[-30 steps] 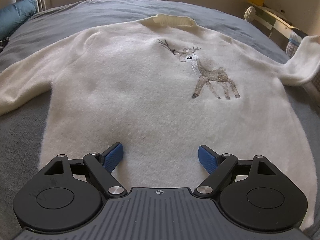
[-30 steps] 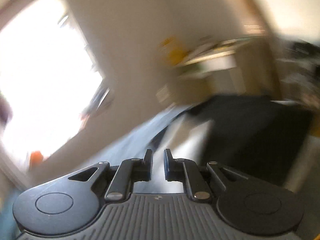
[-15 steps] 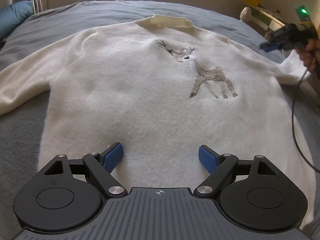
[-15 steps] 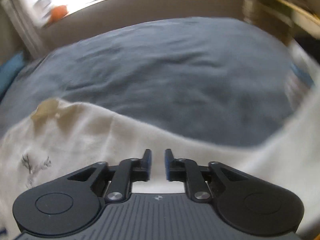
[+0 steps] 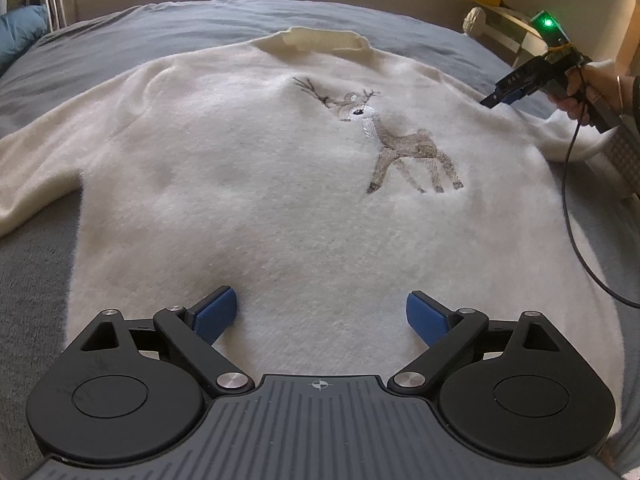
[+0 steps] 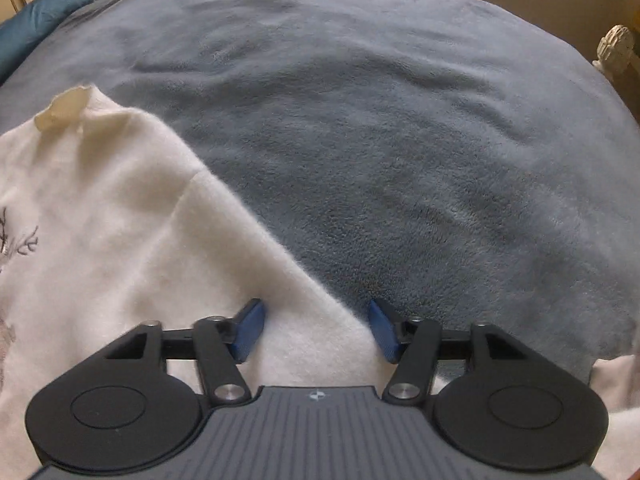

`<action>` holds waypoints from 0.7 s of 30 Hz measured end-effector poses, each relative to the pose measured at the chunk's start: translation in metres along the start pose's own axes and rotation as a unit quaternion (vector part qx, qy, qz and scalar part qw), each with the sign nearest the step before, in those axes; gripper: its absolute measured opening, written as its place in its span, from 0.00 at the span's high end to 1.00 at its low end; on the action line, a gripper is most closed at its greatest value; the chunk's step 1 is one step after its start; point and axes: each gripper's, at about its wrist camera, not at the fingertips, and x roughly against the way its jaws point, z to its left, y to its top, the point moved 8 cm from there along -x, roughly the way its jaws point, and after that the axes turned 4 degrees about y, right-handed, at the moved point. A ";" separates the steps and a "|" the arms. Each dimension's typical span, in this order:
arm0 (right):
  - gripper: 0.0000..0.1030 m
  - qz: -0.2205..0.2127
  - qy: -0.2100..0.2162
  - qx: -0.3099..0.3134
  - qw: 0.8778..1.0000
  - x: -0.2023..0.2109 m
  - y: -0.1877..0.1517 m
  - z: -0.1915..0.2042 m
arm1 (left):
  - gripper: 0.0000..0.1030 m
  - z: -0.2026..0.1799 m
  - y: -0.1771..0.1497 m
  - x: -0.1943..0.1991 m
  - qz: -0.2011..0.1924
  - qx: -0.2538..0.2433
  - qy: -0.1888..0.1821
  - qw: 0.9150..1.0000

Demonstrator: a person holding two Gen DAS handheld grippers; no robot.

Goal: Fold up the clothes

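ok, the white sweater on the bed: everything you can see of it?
The sweater is cream-white, fuzzy knit, with a ribbed collar and an embroidered brown-grey deer on the chest. It lies front up, spread flat and unfolded on the grey-blue blanket, sleeves out to both sides. Both grippers have open jaws near it; neither grips it.

soft daylight, fisheye-bent edges

my left gripper (image 5: 320,316): black arms, blue pads, silver screws
my right gripper (image 6: 316,330): black, green light, black cable
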 end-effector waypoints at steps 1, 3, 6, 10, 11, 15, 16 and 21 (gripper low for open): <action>0.86 -0.003 -0.005 0.013 1.000 0.002 0.001 0.005 | 0.09 0.000 0.000 -0.001 0.000 -0.001 0.000 1.000; 0.90 -0.013 -0.022 0.050 0.998 0.008 0.002 0.019 | 0.09 0.000 0.000 -0.002 0.000 -0.002 0.001 1.000; 0.91 -0.054 -0.062 0.076 0.994 0.021 0.011 0.024 | 0.08 -0.001 0.001 -0.003 -0.001 -0.003 0.002 1.000; 0.91 -0.077 -0.102 0.067 0.990 0.015 0.017 0.015 | 0.08 -0.001 0.001 -0.003 -0.002 -0.004 0.003 1.000; 0.91 -0.075 -0.111 0.064 0.989 0.007 0.015 0.014 | 0.08 -0.001 0.001 -0.003 -0.002 -0.005 0.003 1.000; 0.74 -0.091 -0.127 0.012 0.988 -0.009 0.015 0.002 | 0.08 -0.001 0.001 -0.003 -0.002 -0.004 0.003 1.000; 0.61 -0.105 -0.126 -0.019 0.986 -0.002 0.018 -0.005 | 0.08 -0.001 0.001 -0.003 -0.003 -0.002 0.002 1.000; 0.64 -0.173 -0.100 -0.168 0.965 0.048 0.017 -0.036 | 0.08 0.000 0.002 -0.002 -0.005 0.004 -0.002 1.000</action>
